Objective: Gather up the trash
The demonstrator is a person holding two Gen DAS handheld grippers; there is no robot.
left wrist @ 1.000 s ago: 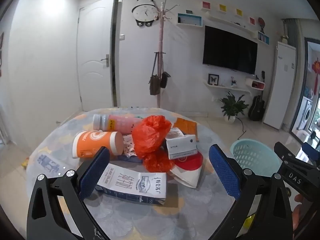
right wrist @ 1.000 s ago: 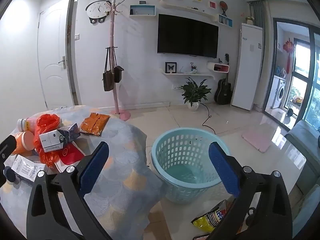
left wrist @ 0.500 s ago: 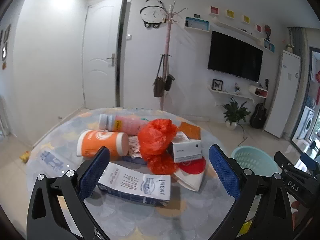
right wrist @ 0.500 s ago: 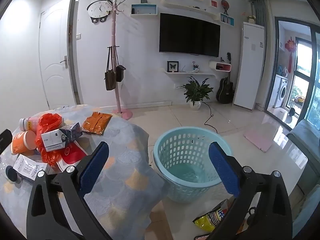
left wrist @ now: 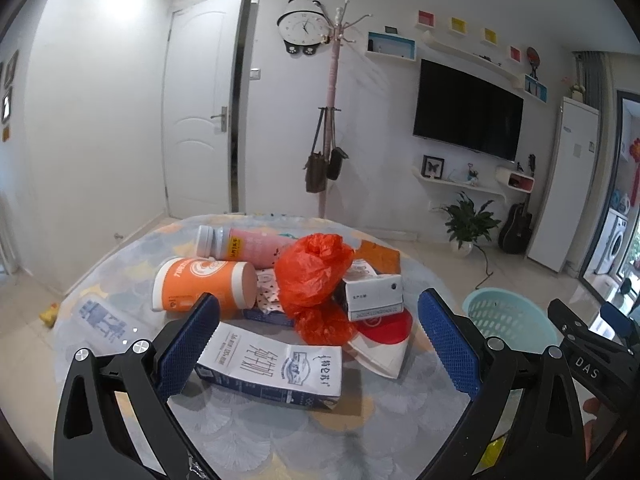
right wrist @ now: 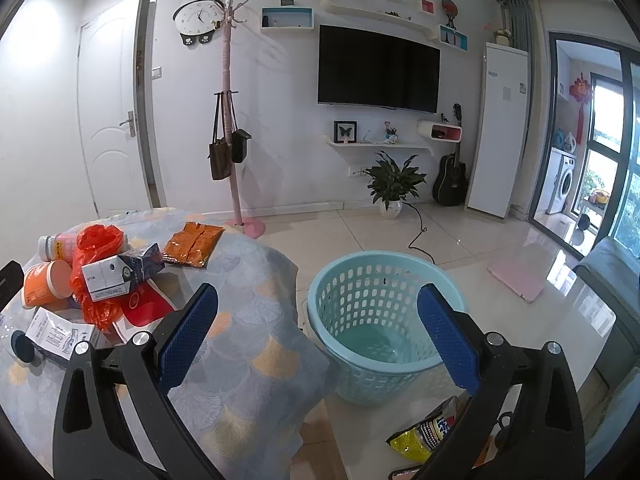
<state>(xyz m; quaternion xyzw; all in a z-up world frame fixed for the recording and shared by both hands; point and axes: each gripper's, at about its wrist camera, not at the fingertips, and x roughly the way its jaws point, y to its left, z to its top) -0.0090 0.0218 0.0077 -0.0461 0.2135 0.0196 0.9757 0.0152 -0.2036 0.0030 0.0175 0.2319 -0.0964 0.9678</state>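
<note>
A pile of trash lies on the round table [left wrist: 256,444]: a white and blue milk carton [left wrist: 276,368] nearest, an orange paper cup [left wrist: 200,285] on its side, a pink bottle [left wrist: 240,242], a crumpled red plastic bag [left wrist: 314,270], a small white box [left wrist: 372,297] and a red and white wrapper [left wrist: 382,336]. My left gripper [left wrist: 318,344] is open and empty, just above the carton. My right gripper [right wrist: 318,336] is open and empty, between the table edge and the light blue basket [right wrist: 380,320] on the floor. The pile also shows in the right wrist view [right wrist: 100,272].
An orange snack packet [right wrist: 194,244] lies at the table's far side. A yellow snack bag [right wrist: 424,432] lies on the floor by the basket. A pink coat stand [right wrist: 236,120], a potted plant [right wrist: 394,184] and a guitar [right wrist: 452,178] stand by the far wall.
The left wrist view has tilted up and drawn slightly closer to the pile. The right gripper has drifted a little; both stay open.
</note>
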